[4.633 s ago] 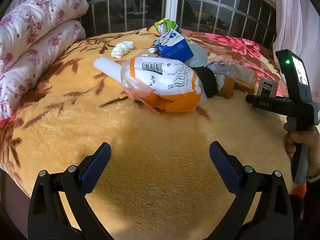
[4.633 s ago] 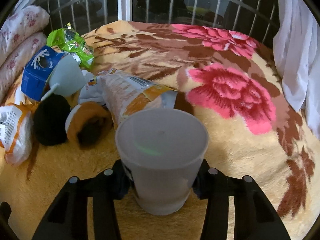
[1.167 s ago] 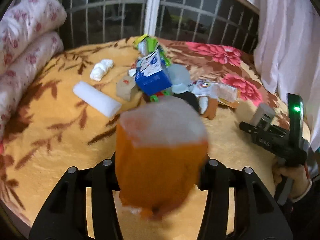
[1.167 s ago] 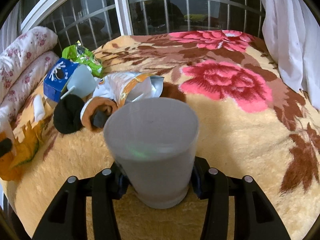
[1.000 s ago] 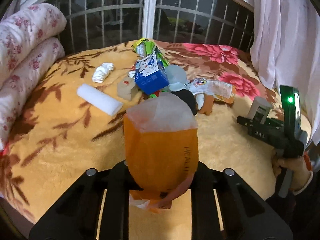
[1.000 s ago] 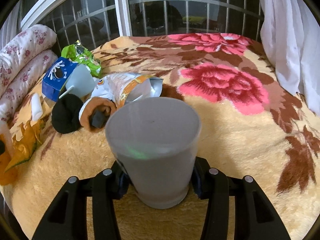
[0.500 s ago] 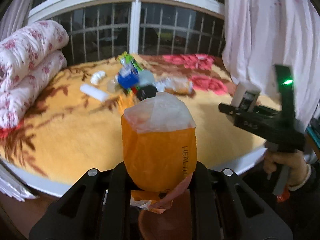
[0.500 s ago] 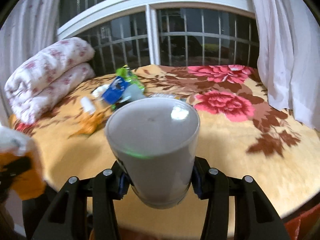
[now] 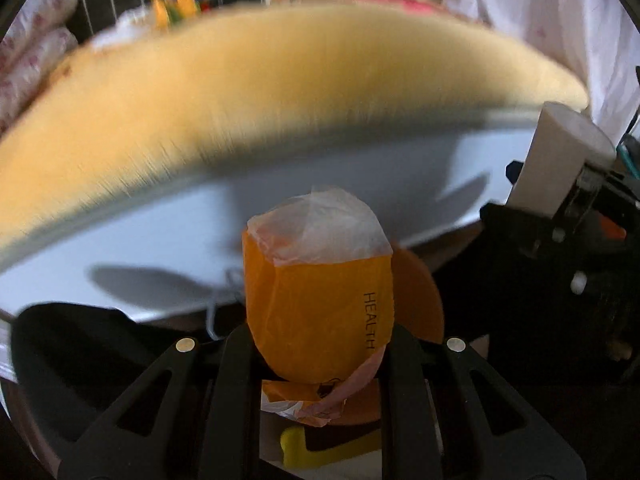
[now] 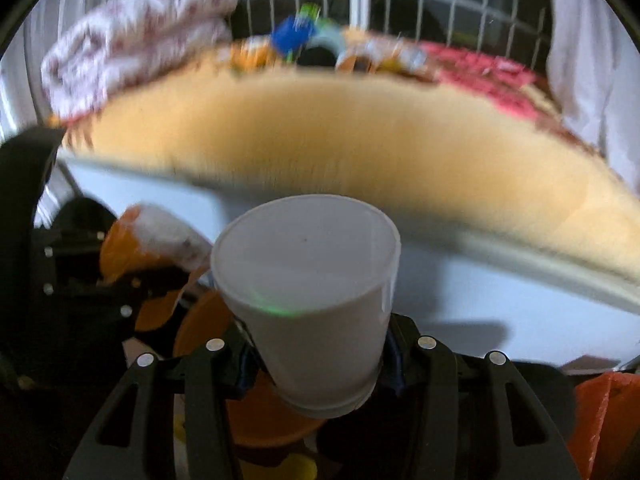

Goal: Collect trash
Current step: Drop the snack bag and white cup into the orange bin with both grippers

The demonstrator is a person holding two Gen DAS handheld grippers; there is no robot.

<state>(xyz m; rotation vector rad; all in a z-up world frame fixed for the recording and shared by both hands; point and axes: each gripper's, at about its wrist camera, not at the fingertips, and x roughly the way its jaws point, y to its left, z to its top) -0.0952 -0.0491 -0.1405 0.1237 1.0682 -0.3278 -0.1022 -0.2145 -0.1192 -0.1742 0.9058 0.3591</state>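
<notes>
Bed edge [image 9: 280, 92] looms beyond orange bag [image 9: 316, 304] and white cup [image 10: 312, 300].

We note the orange bag [image 9: 316, 300] is thin, crinkled plastic film with a slight gloss, its top translucent white. The white cup [image 10: 308, 292] is smooth, matt, frosted plastic. At twelve o'clock the blanket [image 9: 280, 92] reads as plush, long-pile cloth. The left gripper [image 9: 316, 360] looks like matt black plastic.
</notes>
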